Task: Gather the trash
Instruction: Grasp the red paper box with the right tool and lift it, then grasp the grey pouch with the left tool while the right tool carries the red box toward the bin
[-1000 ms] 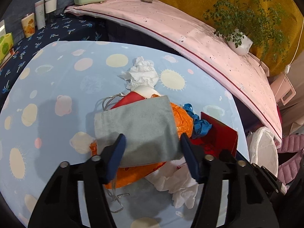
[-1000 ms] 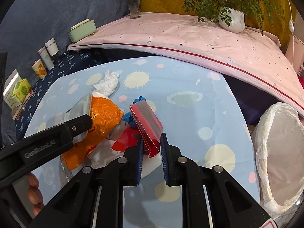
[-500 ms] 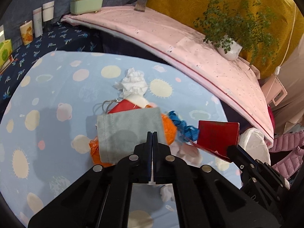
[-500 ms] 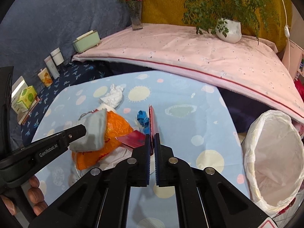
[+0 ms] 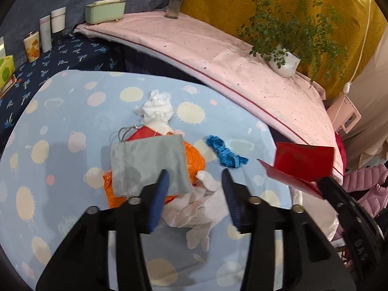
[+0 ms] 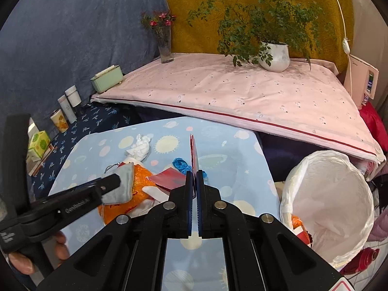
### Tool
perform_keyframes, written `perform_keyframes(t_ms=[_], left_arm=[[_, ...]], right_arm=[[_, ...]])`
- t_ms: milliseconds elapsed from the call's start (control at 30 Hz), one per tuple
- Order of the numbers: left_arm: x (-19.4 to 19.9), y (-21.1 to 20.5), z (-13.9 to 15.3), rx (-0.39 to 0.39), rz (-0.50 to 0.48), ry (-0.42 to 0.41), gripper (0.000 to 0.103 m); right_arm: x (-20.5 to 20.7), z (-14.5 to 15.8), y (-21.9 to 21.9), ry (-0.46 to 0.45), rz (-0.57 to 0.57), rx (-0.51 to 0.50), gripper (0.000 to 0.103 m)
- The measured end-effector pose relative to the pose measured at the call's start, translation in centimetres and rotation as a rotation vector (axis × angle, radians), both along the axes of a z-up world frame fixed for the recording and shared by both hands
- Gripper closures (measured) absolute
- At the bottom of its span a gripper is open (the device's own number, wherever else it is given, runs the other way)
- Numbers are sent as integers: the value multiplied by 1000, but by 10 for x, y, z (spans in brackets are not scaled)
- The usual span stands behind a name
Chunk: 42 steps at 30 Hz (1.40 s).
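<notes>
Right tool (image 6: 193, 189) up front, its blue pads pressed together and pinching a red card (image 6: 192, 155), which stands edge-on, lifted above the blue patterned desk (image 6: 245, 169). In the left wrist view that same card (image 5: 303, 162) shows broadside, a folded red sheet held in the air off the desk's right side.

Left tool (image 5: 194, 186) hangs over the pile with its jaws opening, and nothing is gripped between them; under the gap lies crumpled white paper (image 5: 198, 208). Its left pad overlaps the near edge of the grey cloth pouch (image 5: 145, 162) in the picture; whether it touches, I cannot tell. The pouch lies flat on an orange plastic wrapper (image 5: 194, 162), with another red piece (image 5: 143, 133) poking out behind it.

Just right of the wrapper, a blue crinkled scrap (image 5: 225, 152) lies on the desk by itself. Farther back, a white tissue wad (image 5: 157, 109) sits touching the far end of the pile.

Off the desk's right edge, a bin with a white liner (image 6: 327, 198) stands open, a few orange and red bits at the bottom.

Beyond, a pink-covered bed (image 6: 242, 92) carries a potted plant (image 6: 274, 53), a flower vase (image 6: 165, 46) and a green box (image 6: 106, 78).
</notes>
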<state>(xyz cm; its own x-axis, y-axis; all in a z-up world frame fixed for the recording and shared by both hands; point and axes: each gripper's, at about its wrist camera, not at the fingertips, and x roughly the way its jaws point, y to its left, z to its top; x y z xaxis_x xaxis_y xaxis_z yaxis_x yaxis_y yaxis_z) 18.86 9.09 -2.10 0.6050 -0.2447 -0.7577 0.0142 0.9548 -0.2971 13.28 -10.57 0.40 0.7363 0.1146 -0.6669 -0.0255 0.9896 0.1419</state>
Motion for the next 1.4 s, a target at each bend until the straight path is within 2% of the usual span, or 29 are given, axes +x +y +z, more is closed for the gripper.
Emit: perform_keyframes(t_ms=[233, 300, 367, 433, 533, 733, 1033, 1267, 1400], left_arm=[[15, 1, -31, 38, 22, 47, 57], [19, 1, -35, 42, 23, 53, 64], [22, 2, -39, 43, 14, 67, 81], [22, 2, -42, 39, 8, 78, 94], [20, 3, -44, 36, 9, 80, 101], [10, 4, -26, 12, 3, 40, 102], [-7, -10, 31, -32, -36, -73, 102], [-14, -37, 70, -96, -120, -130, 102], [-18, -62, 82, -95, -175, -148, 102]], right_arm=[[1, -11, -1, 25, -2, 6, 100], [3, -14, -1, 31, -2, 6, 100], [3, -15, 0, 34, -3, 8, 100], [4, -16, 0, 37, -3, 9, 100], [2, -16, 1, 37, -2, 9, 100], [-1, -12, 0, 24, -3, 19, 100], [-12, 10, -10, -31, -11, 33, 100], [-24, 30, -35, -83, -61, 47, 100], [-32, 35, -54, -99, -101, 49, 100]])
